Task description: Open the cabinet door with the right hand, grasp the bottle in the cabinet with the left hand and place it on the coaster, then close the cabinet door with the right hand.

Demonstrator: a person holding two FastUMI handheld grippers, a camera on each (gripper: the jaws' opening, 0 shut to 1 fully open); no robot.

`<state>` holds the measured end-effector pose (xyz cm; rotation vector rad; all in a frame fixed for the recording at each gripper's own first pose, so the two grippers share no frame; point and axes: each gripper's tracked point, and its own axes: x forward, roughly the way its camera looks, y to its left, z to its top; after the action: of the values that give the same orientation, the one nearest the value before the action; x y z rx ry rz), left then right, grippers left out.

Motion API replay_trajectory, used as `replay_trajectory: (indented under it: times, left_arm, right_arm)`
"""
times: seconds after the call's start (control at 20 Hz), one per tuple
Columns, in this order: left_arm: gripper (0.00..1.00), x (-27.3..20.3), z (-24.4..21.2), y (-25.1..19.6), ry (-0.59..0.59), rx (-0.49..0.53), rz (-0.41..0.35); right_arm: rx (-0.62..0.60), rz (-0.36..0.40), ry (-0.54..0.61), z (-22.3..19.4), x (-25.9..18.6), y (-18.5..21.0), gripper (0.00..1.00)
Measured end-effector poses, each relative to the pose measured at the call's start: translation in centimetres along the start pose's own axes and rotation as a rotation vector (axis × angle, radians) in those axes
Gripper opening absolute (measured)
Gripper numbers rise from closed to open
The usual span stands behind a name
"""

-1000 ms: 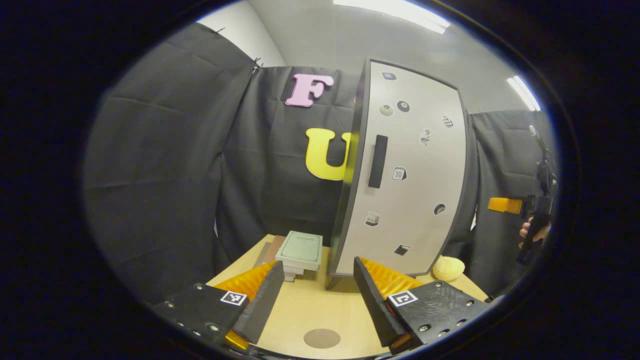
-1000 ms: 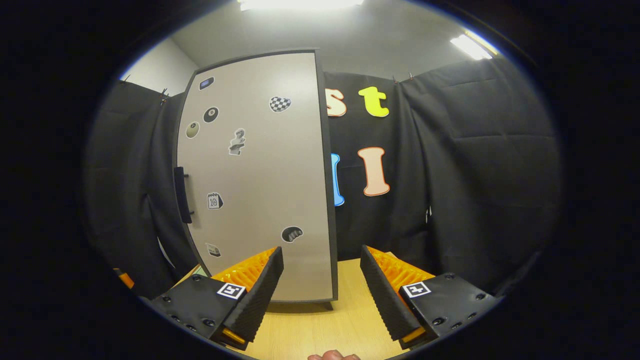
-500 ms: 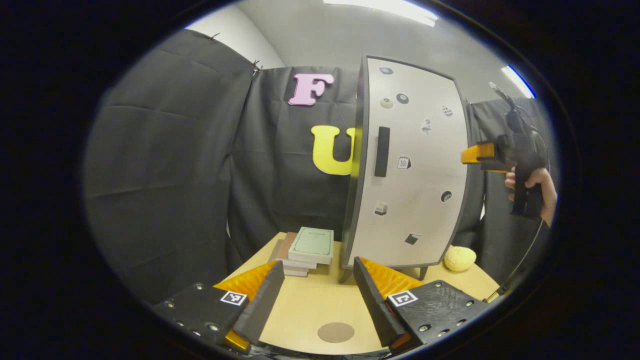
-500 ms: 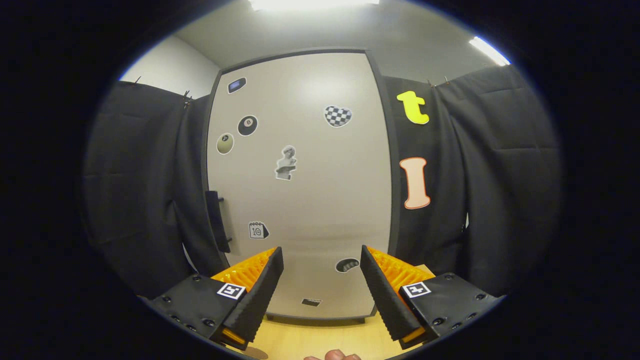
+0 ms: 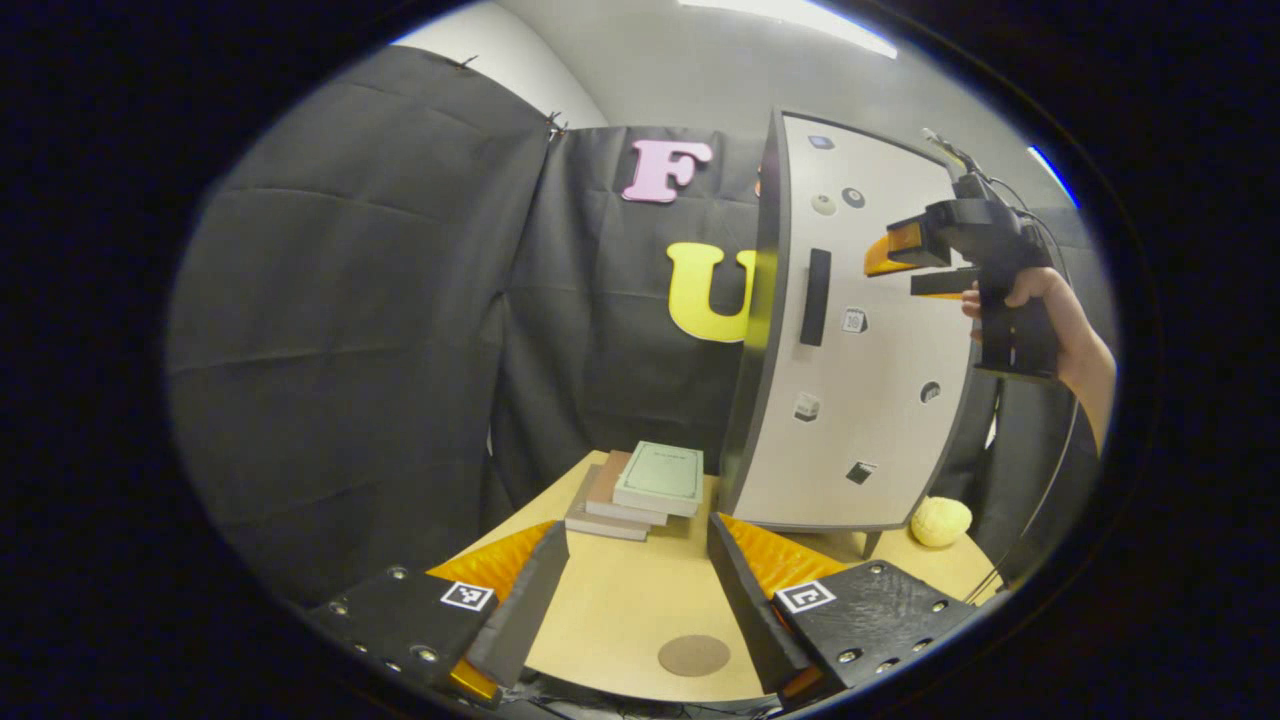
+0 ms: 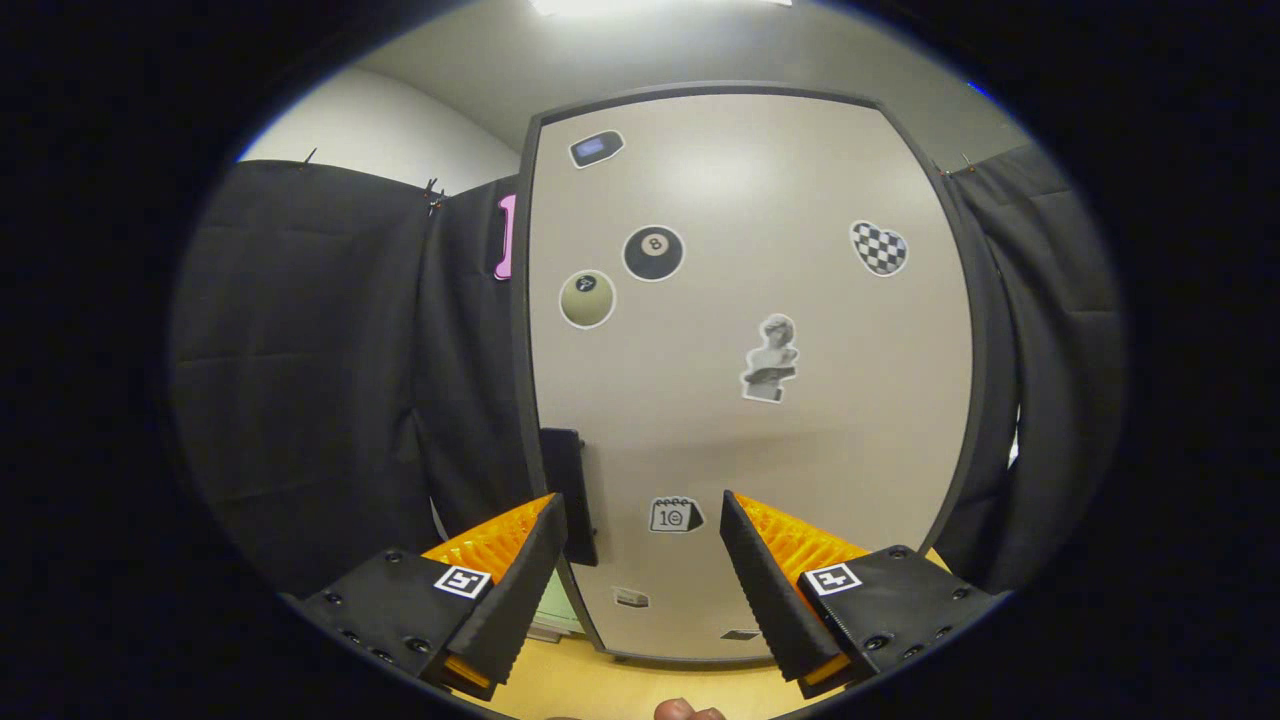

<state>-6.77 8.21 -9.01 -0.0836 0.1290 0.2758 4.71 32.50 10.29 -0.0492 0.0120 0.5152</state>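
I hold my right gripper open near the door to grab its handle, while my left gripper waits open above the coaster.

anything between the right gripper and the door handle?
Nothing. In the left gripper view the right gripper hangs open in front of the cabinet door, with bare door panel between it and the handle. No contact yet.

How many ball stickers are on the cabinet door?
2. The black eight-ball sticker is high on the cabinet door; the olive ball sticker sits just down-left of it. The right gripper hides part of the door.
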Motion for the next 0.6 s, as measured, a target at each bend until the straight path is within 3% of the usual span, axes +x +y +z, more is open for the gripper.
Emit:
replay_trajectory:
  times: [0.1, 0.15, 0.2, 0.45, 0.5, 0.55, 0.6]
  left_arm:
    - [0.83, 0.0, -0.4, 1.3, 0.008, -0.010, 0.028]
    - [0.83, 0.0, -0.5, 1.9, 0.012, -0.016, 0.039]
    - [0.87, -0.2, -0.7, 2.4, 0.016, -0.022, 0.048]
    - [0.83, -0.6, -1.0, 5.4, 0.026, -0.062, 0.099]
    - [0.86, -0.7, -1.3, 5.9, 0.031, -0.074, 0.108]
    - [0.86, -0.6, -1.5, 6.2, 0.037, -0.085, 0.115]
    - [0.87, -0.7, -1.9, 6.5, 0.046, -0.095, 0.119]
  right_arm:
    - [-0.004, -0.005, 0.005, 0.0, 1.7, 1.2, 0.98]
    - [-0.003, -0.010, 0.011, -0.1, 2.6, 1.6, 0.93]
    - [-0.003, -0.014, 0.016, -0.3, 3.5, 2.1, 0.98]
    - [0.017, -0.029, 0.079, -1.9, 7.0, 3.7, 0.98]
    - [0.017, -0.026, 0.088, -2.3, 7.3, 4.2, 0.92]
    - [0.013, -0.032, 0.095, -2.5, 7.7, 4.3, 0.98]
    - [0.010, -0.036, 0.100, -2.8, 8.0, 4.5, 0.97]
